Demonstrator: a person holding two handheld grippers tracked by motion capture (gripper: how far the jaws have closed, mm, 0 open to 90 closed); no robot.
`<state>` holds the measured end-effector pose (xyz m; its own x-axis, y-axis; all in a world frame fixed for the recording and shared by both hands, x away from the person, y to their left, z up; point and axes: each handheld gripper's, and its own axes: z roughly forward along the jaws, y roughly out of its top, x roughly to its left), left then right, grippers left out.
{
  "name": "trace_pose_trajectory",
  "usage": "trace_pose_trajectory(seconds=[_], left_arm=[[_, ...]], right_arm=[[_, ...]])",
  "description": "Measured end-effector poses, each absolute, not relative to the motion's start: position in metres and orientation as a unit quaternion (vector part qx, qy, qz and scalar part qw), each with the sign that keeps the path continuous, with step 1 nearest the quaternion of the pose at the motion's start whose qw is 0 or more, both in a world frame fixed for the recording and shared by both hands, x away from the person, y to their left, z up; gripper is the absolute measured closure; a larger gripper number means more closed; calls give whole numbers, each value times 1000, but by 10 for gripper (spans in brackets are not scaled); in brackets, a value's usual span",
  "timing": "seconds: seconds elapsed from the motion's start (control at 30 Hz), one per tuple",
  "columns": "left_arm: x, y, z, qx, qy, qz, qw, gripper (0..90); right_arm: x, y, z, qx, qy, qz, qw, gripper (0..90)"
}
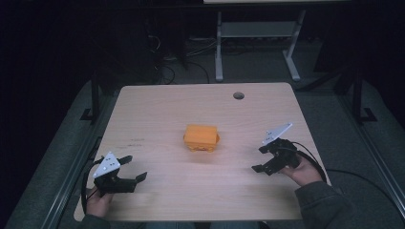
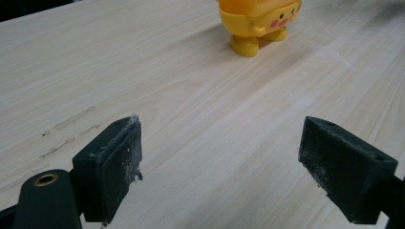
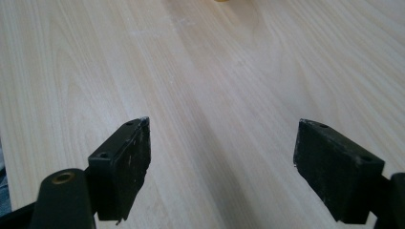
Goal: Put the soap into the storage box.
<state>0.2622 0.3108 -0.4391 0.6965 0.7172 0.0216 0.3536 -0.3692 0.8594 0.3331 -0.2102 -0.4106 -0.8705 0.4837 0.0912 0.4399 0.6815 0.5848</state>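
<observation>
Sitting near the middle of the wooden table (image 1: 157,114) in the high view is the orange toy (image 1: 201,138), and both grippers are waiting well apart from it. The left gripper (image 1: 134,168) is lying toward the near left corner, nearer the person than the toy, its jaws spread wide with bare wood between them and gripping nothing. A hand (image 1: 98,200) is wrapping the handle from below. The right gripper (image 1: 260,158) is sitting on the opposite side of the toy, also nearer the person, jaws parted and empty, with the right hand (image 1: 302,171) and a grey sleeve (image 1: 322,202) behind it. A round hole (image 1: 238,95) is showing in the tabletop beyond the toy, toward the far edge.

Moving to the left gripper view, the toy (image 2: 260,21) is standing upright on two stubby feet well ahead of the jaws and slightly right of centre, pink cheeks facing the camera, its top cut off by the frame. The black pads (image 2: 117,164) are standing wide apart, holding nothing, with faint scuff marks (image 2: 71,121) on the wood to their left.

Switching to the right gripper view, a sliver of the toy (image 3: 222,1) is peeking in at the top edge, far ahead of the jaws. Those pads (image 3: 129,164) are released too, spread wide over plain wood grain, touching nothing.
</observation>
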Motion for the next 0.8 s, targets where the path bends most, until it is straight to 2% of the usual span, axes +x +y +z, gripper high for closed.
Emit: trace_pose_trajectory(seconds=[0.5,0.8], left_arm=[[263,311,-440,799,337,203,454,143],[262,310,-440,803,333,203,451,143]], right_arm=[[308,-225,-426,268,907,323,33,197],[287,-236,-435,281,902,324,55,165]])
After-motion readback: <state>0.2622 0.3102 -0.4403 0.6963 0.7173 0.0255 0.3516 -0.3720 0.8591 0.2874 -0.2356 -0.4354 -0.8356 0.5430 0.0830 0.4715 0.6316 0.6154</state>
